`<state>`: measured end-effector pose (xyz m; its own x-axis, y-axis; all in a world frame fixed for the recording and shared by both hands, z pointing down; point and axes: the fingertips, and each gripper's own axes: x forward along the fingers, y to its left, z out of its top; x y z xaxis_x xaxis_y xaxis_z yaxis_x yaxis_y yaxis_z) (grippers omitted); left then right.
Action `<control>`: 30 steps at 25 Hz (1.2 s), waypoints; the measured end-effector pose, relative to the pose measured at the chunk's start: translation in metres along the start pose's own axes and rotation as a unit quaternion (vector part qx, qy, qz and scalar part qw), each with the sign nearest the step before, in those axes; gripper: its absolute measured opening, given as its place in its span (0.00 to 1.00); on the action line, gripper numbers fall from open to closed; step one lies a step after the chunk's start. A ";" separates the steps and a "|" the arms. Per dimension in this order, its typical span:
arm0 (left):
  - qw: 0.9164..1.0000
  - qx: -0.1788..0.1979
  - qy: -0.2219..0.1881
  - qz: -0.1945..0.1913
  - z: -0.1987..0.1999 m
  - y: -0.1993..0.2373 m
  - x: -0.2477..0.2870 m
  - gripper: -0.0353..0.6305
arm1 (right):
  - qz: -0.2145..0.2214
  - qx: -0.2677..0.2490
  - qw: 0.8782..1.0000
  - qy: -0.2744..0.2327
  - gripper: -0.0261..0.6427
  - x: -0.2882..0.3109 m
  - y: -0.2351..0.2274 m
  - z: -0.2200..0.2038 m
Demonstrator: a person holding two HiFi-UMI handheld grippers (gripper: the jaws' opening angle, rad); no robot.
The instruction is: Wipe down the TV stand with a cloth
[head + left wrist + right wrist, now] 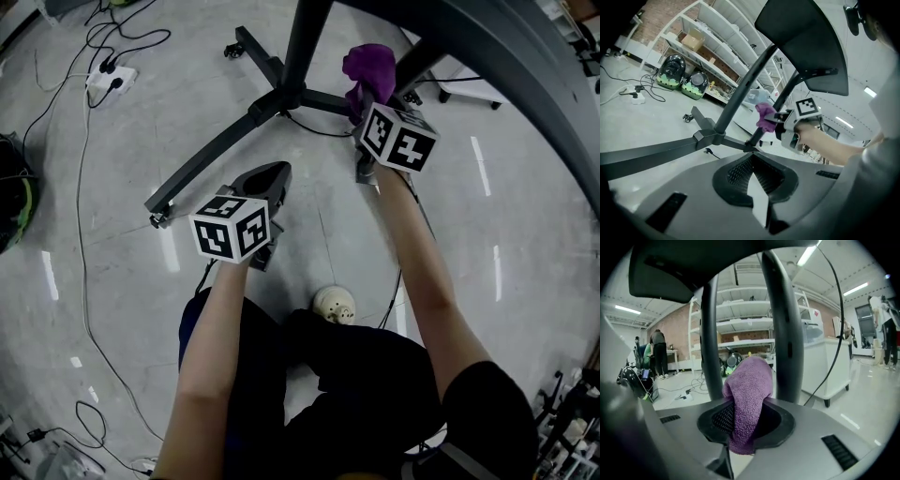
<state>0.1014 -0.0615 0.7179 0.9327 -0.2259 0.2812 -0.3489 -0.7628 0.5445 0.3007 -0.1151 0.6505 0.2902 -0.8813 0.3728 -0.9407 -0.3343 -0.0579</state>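
Note:
A purple cloth point(370, 67) hangs against a black upright of the TV stand point(305, 47), just above where the stand's floor legs point(216, 145) meet. My right gripper point(363, 101) is shut on the purple cloth. In the right gripper view the cloth point(747, 390) bulges out of the jaws, with two dark uprights point(785, 324) close behind it. My left gripper point(277, 172) hovers lower left over the floor, beside a leg, shut and empty. The left gripper view shows its jaws point(752, 161) meeting at the tips, with the cloth point(764, 115) and right gripper point(780, 125) beyond.
A white power strip point(111, 80) and loose cables lie on the grey floor at the upper left. The legs end in casters point(230, 52). A round cream object point(335, 303) sits by my knees. Shelving point(708, 42) and a white cabinet point(825, 366) stand further off.

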 end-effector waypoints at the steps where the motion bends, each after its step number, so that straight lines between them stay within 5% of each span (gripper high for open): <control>1: 1.000 -0.005 -0.001 0.004 0.000 0.003 -0.002 0.06 | 0.002 -0.005 1.000 -0.021 0.17 -0.008 0.001 0.018; 7: 1.000 -0.021 -0.002 0.000 -0.002 0.005 0.001 0.06 | -0.020 -0.024 0.991 -0.128 0.17 -0.061 -0.008 0.107; 14: 1.000 -0.018 0.005 -0.008 -0.005 0.001 0.003 0.06 | -0.099 -0.056 0.977 -0.180 0.17 -0.101 -0.040 0.155; 30: 0.999 -0.038 -0.005 0.002 -0.001 0.013 -0.008 0.06 | -0.151 -0.031 0.986 -0.057 0.17 -0.035 -0.066 0.055</control>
<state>0.0895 -0.0687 0.7239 0.9317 -0.2364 0.2758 -0.3591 -0.7138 0.6013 0.3628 -0.0806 0.5903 0.5738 -0.7778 0.2567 -0.8161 -0.5695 0.0984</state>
